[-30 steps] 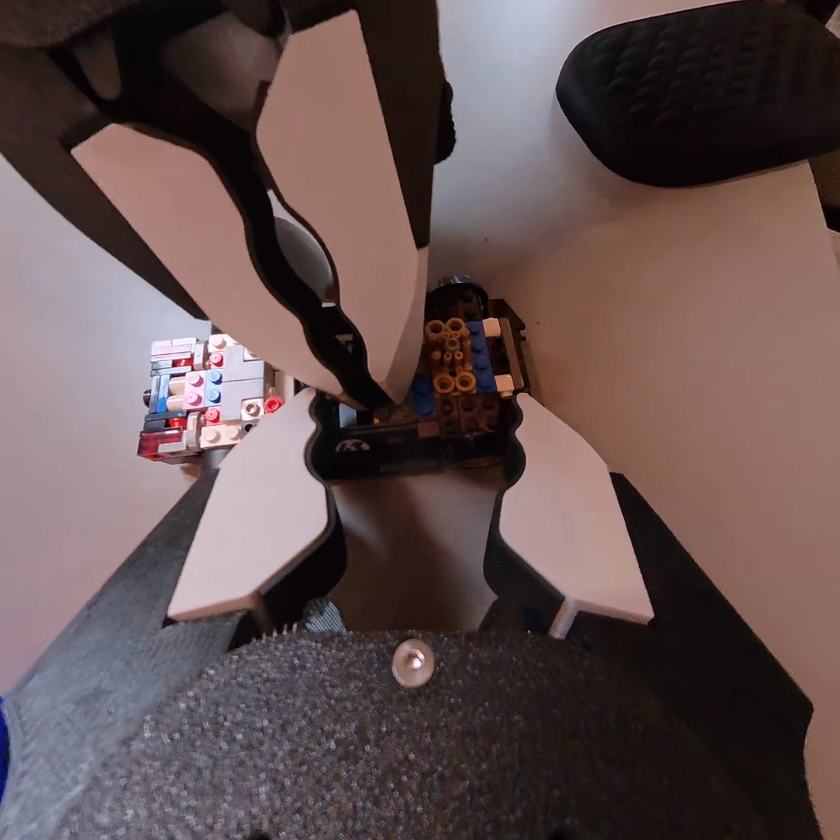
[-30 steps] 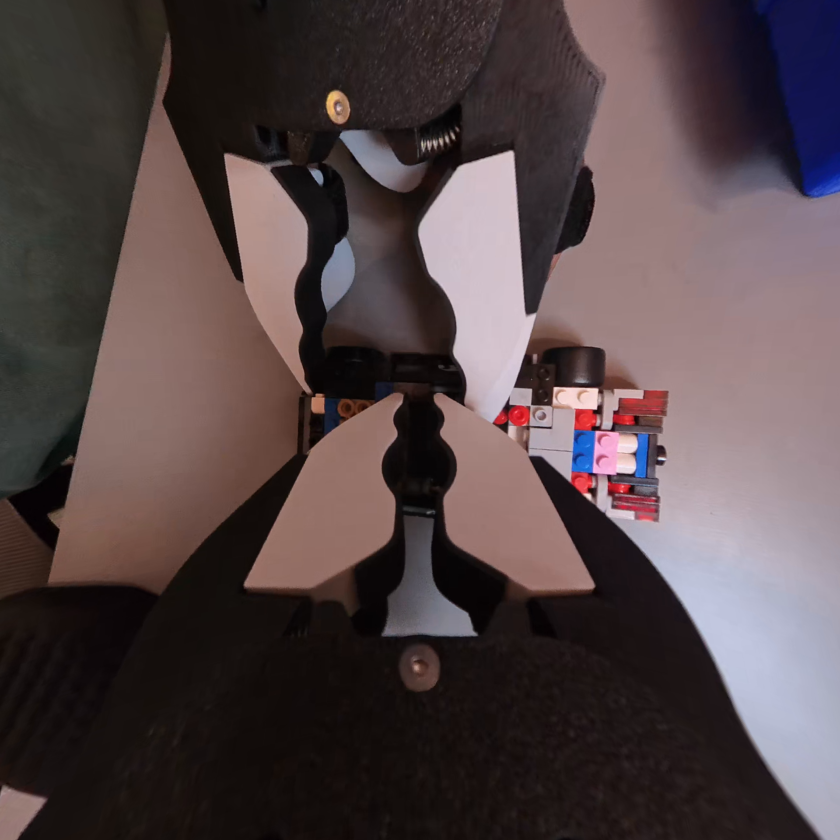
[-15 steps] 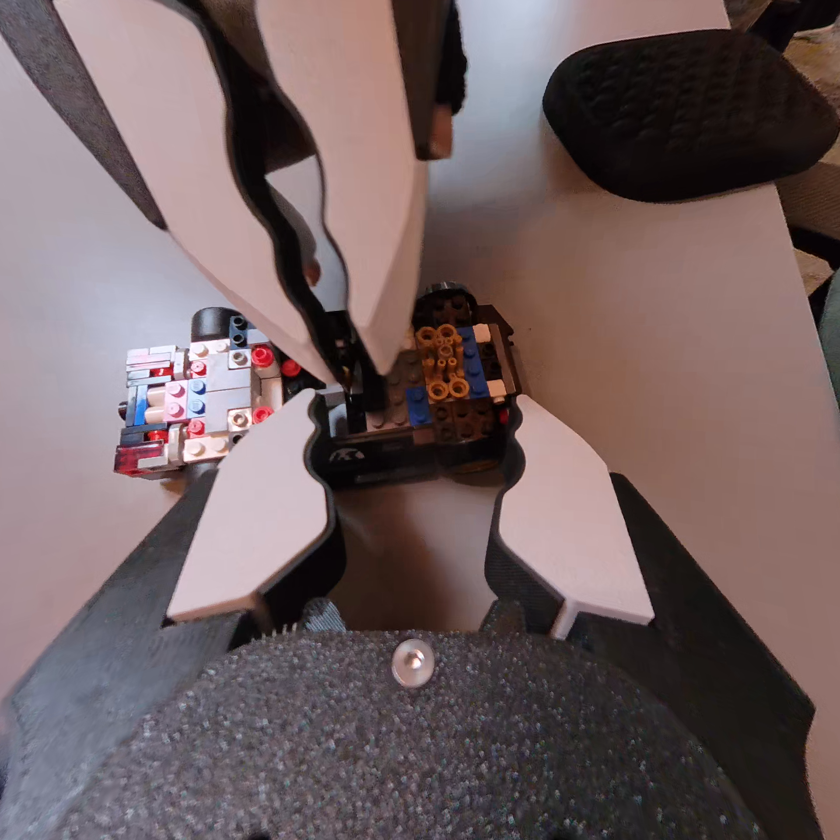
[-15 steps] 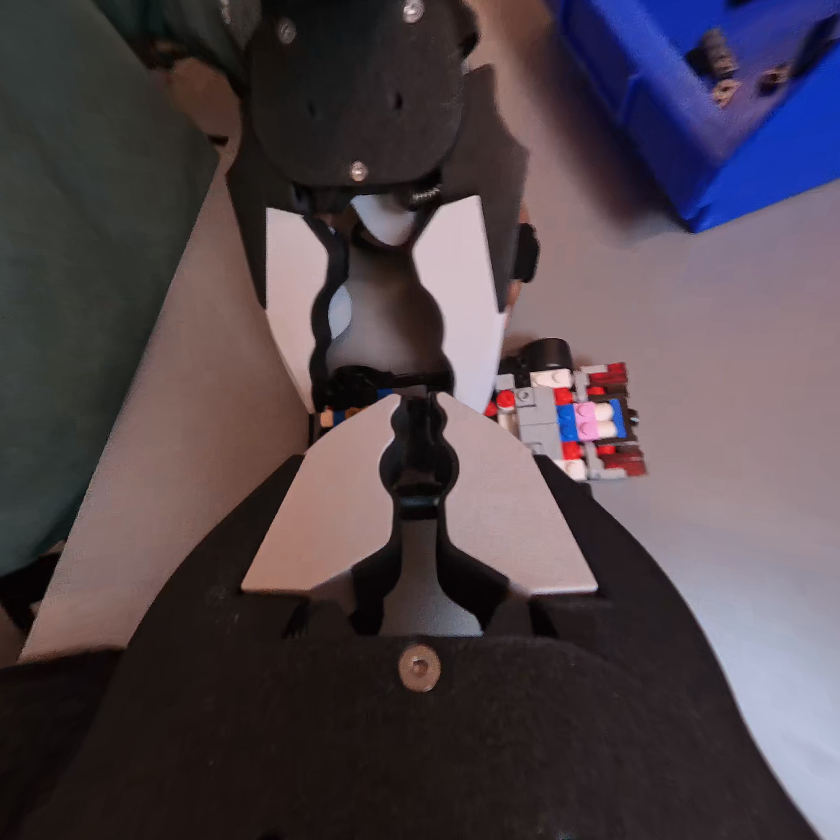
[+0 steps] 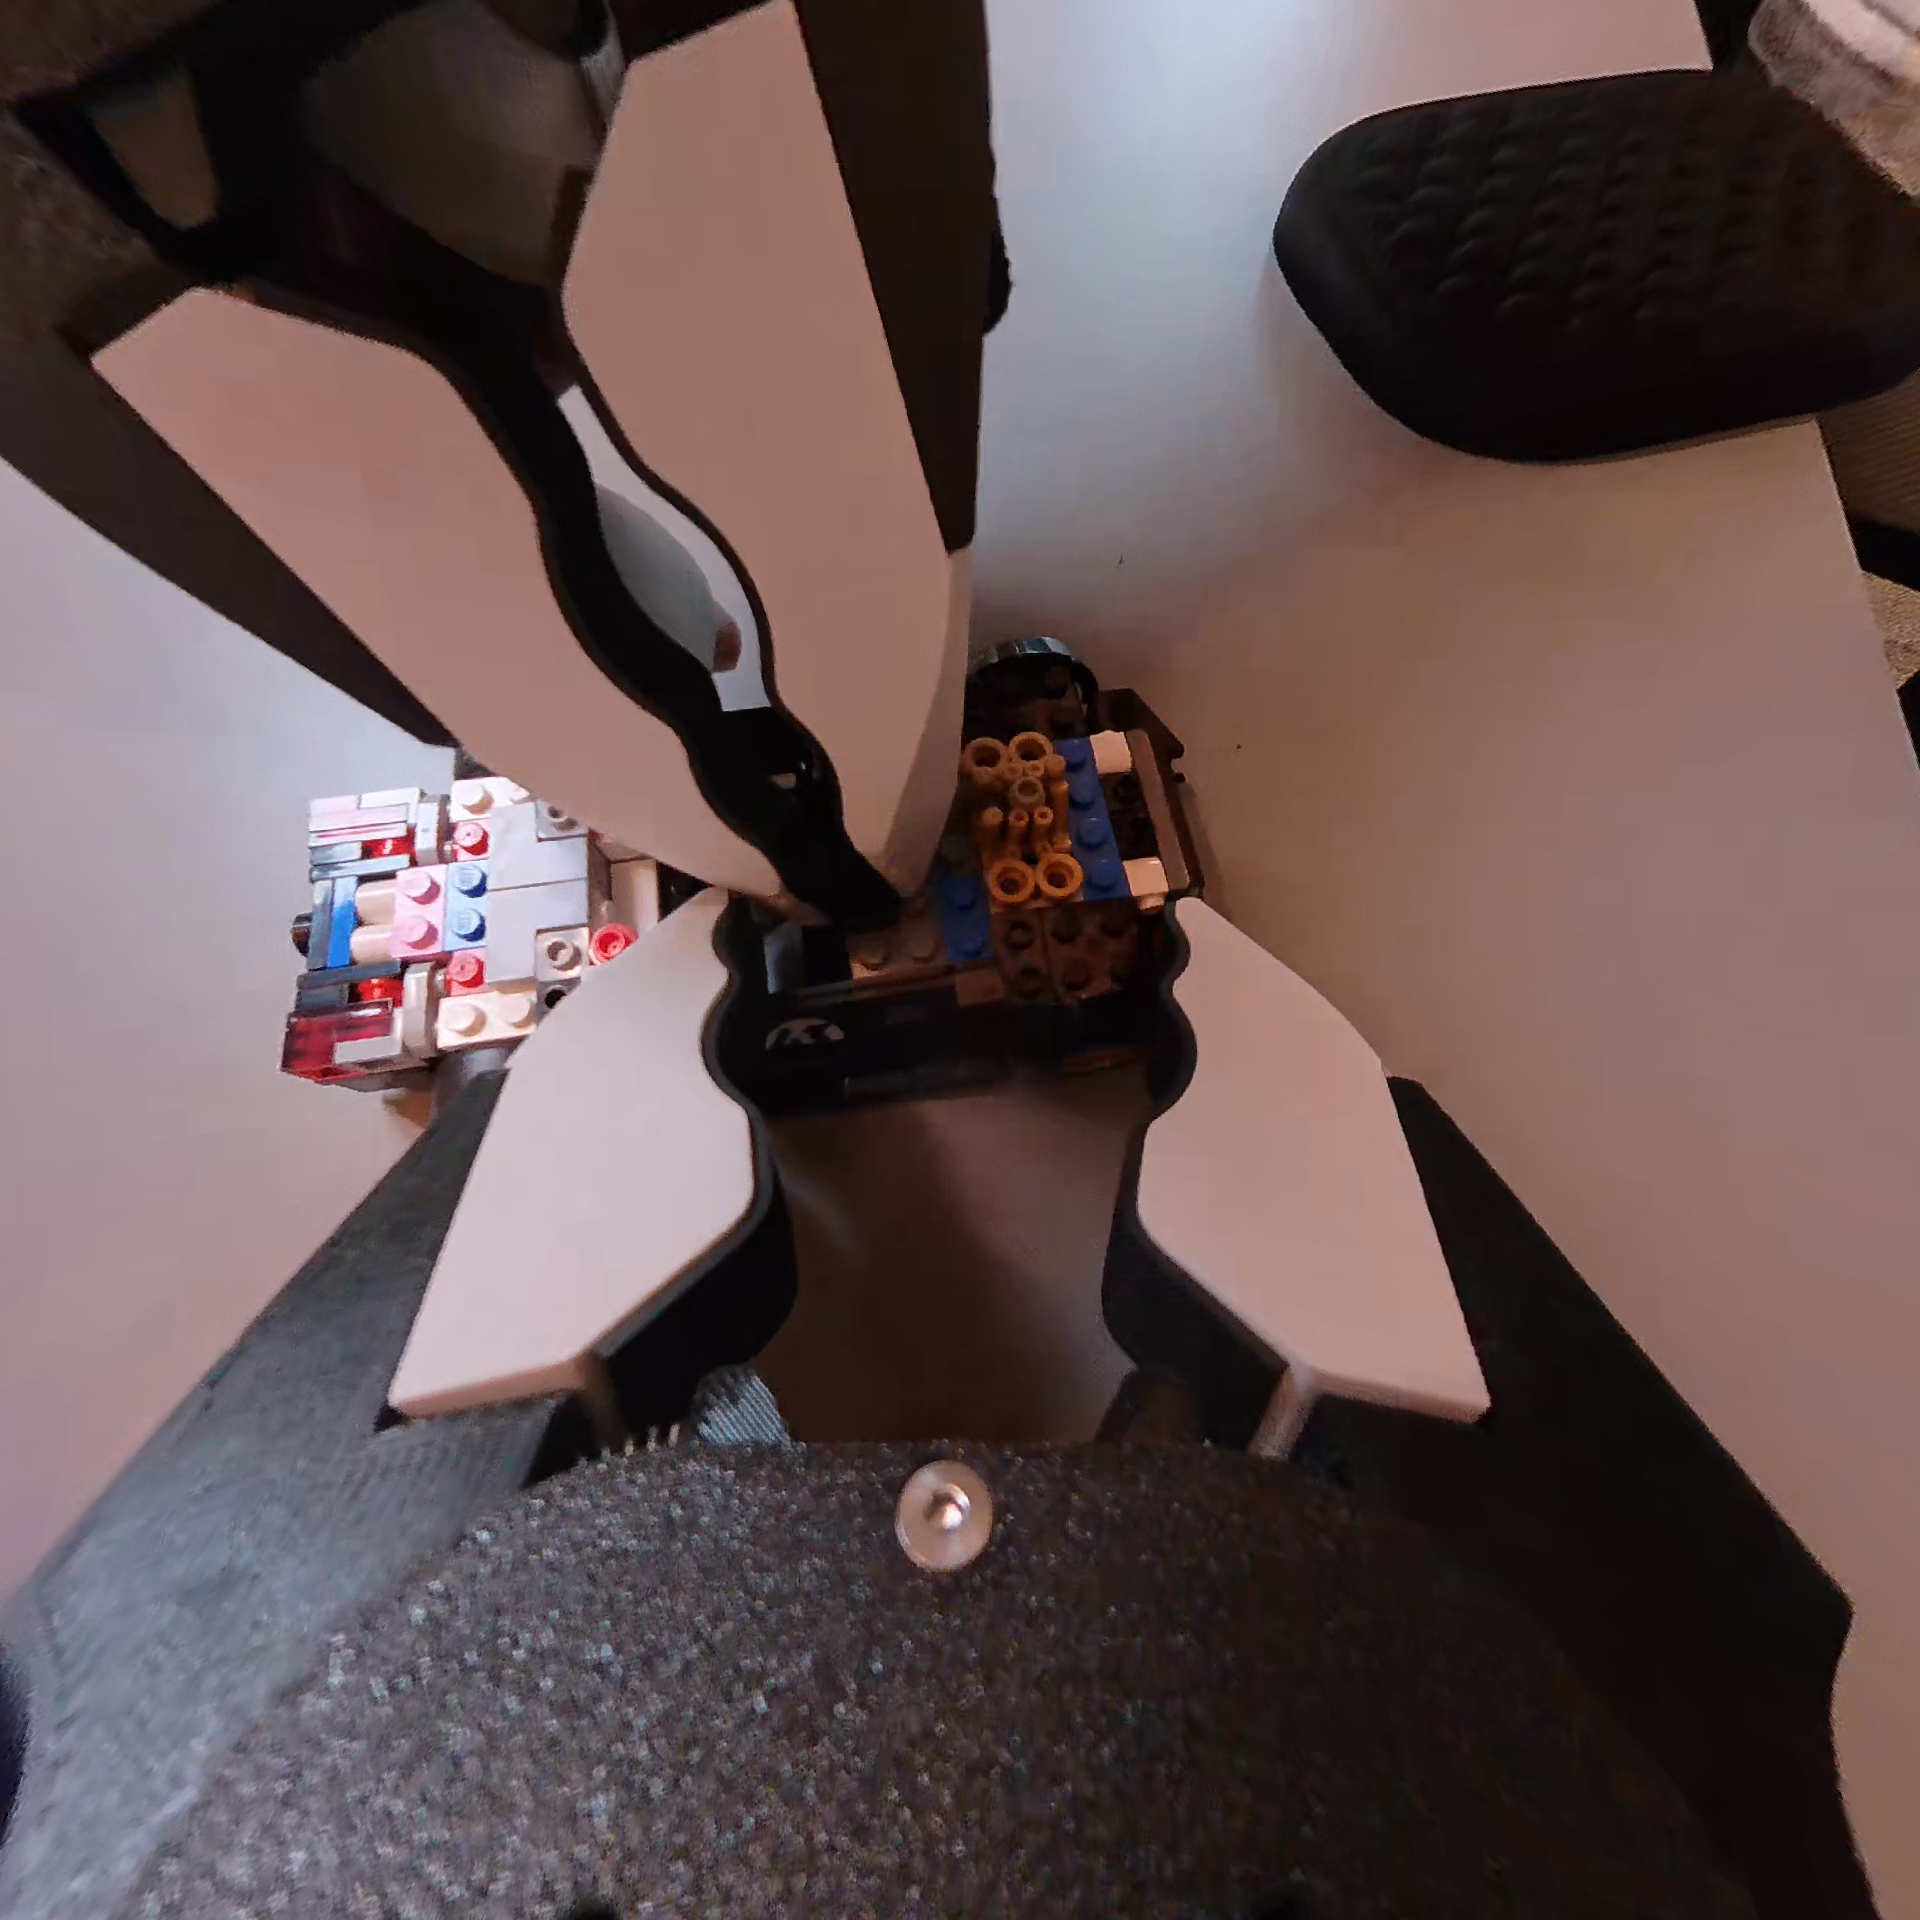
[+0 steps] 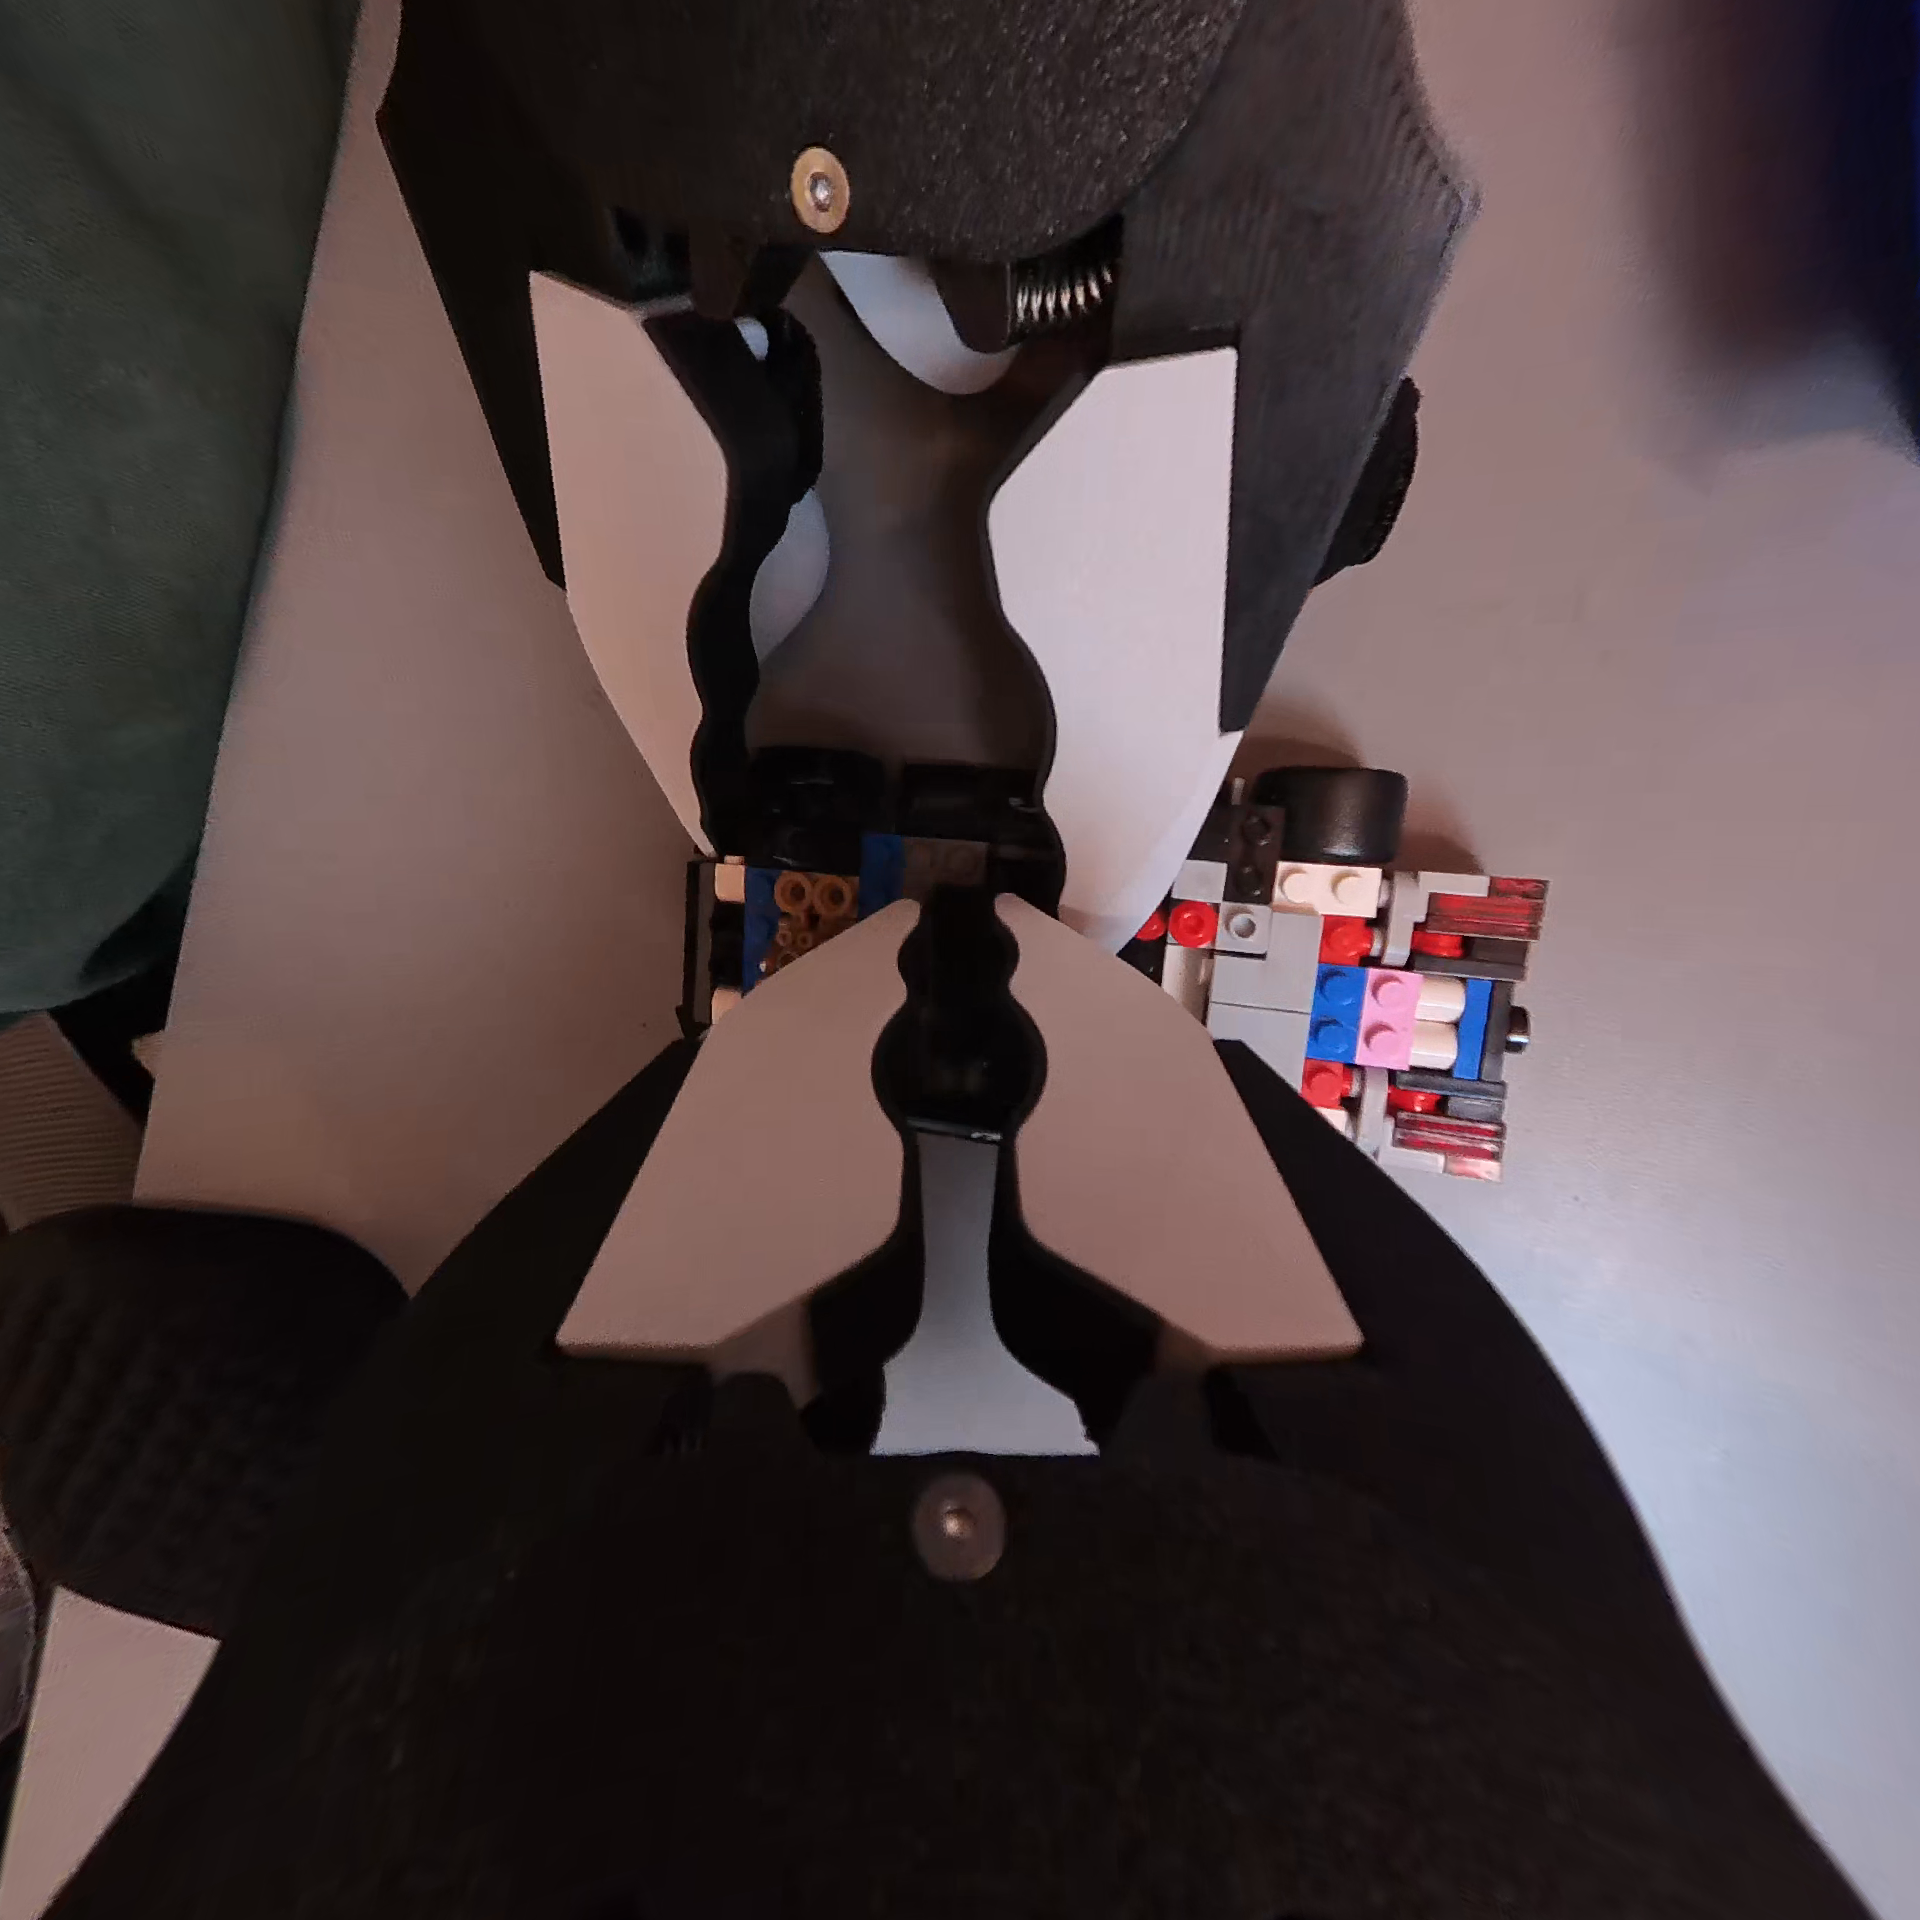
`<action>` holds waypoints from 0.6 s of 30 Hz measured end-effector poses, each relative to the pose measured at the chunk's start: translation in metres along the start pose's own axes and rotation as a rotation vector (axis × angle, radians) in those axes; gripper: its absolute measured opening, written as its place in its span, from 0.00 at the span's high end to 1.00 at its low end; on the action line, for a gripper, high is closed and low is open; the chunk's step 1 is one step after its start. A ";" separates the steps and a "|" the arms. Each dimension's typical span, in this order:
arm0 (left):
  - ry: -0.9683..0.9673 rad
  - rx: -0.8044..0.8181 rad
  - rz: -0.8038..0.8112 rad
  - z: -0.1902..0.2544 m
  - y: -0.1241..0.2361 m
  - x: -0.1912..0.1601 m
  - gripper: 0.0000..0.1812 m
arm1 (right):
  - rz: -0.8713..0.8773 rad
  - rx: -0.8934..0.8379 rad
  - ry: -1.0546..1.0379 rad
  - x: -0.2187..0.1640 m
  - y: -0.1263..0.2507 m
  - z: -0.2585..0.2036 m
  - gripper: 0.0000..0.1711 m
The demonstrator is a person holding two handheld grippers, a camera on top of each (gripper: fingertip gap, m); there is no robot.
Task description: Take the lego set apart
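Pale tabletop (image 5: 1455, 831); L tongs (image 5: 951, 935) clamp dark lego chunk (image 5: 1049, 883), R tongs (image 6: 956, 909) pinched on it.

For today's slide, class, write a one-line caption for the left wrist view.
Left claw braces the dark lego chunk while the right claw pinches a black piece on top; a colourful chunk lies apart.

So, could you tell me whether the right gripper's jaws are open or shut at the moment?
Shut. In the right wrist view the right gripper has its tips nearly meeting, pinched on a small black piece atop the dark lego block.
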State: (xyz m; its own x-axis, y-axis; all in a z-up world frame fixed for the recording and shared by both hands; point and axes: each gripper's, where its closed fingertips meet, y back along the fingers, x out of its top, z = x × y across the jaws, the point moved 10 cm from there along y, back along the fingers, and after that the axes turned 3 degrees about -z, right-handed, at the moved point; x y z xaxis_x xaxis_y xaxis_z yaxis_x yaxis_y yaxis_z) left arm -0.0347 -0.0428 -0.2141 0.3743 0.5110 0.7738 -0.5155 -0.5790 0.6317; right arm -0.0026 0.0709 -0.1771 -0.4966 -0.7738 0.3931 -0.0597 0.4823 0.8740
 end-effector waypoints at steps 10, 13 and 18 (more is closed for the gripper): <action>-0.011 -0.045 -0.004 0.001 -0.001 0.000 0.60 | 0.336 0.127 -0.111 -0.030 -0.007 0.005 0.96; 0.007 -0.056 -0.007 -0.001 -0.002 0.000 0.61 | 0.478 0.266 -0.125 -0.032 -0.006 0.001 1.00; 0.002 -0.054 -0.012 -0.003 -0.001 0.001 0.61 | 0.565 0.128 -0.140 -0.039 0.007 0.003 0.99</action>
State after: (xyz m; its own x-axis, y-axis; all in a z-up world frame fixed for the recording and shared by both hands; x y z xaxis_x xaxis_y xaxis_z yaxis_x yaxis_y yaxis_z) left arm -0.0358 -0.0401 -0.2146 0.3787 0.5190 0.7663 -0.5521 -0.5379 0.6371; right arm 0.0140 0.1053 -0.1872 -0.5906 -0.3254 0.7385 0.1478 0.8560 0.4954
